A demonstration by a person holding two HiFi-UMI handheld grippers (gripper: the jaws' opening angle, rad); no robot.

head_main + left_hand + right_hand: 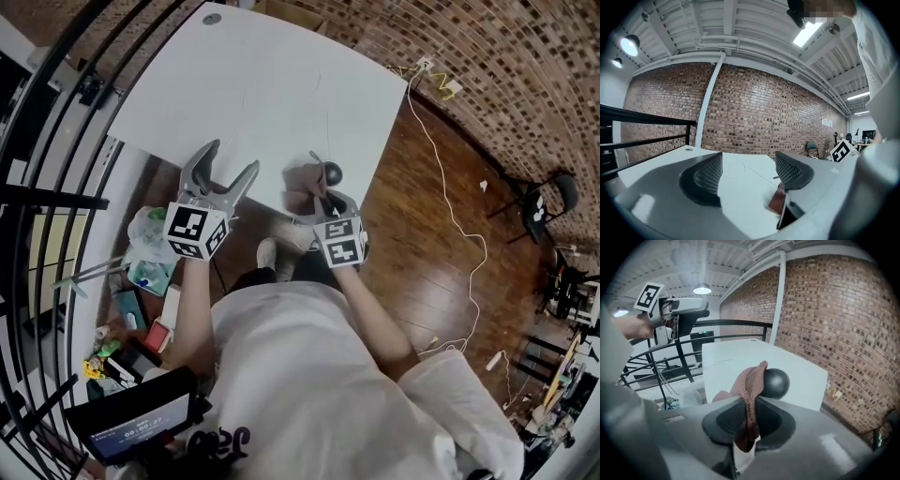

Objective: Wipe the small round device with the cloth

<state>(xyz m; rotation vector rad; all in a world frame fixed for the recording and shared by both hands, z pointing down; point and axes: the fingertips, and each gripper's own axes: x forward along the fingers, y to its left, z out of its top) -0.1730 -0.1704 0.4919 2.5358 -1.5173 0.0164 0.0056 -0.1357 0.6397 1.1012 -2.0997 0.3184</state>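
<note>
A small dark round device (332, 172) rests near the front edge of the white table (262, 84). My right gripper (322, 195) is shut on a reddish-brown cloth (302, 180), which hangs against the device's left side. In the right gripper view the cloth (749, 394) is pinched between the jaws, with the device (777, 383) just beyond it. My left gripper (232, 159) hovers open over the table edge, left of the cloth, with nothing between its jaws. In the left gripper view the gripper (747, 171) frames bare tabletop, and a bit of cloth (778, 199) shows at the lower right.
A black railing (47, 197) runs along the left. Bags and clutter (150, 253) lie on the floor below the table's left corner. On the wooden floor to the right, a white cable (450, 206) trails past a folding chair (548, 202). A brick wall (764, 117) stands behind the table.
</note>
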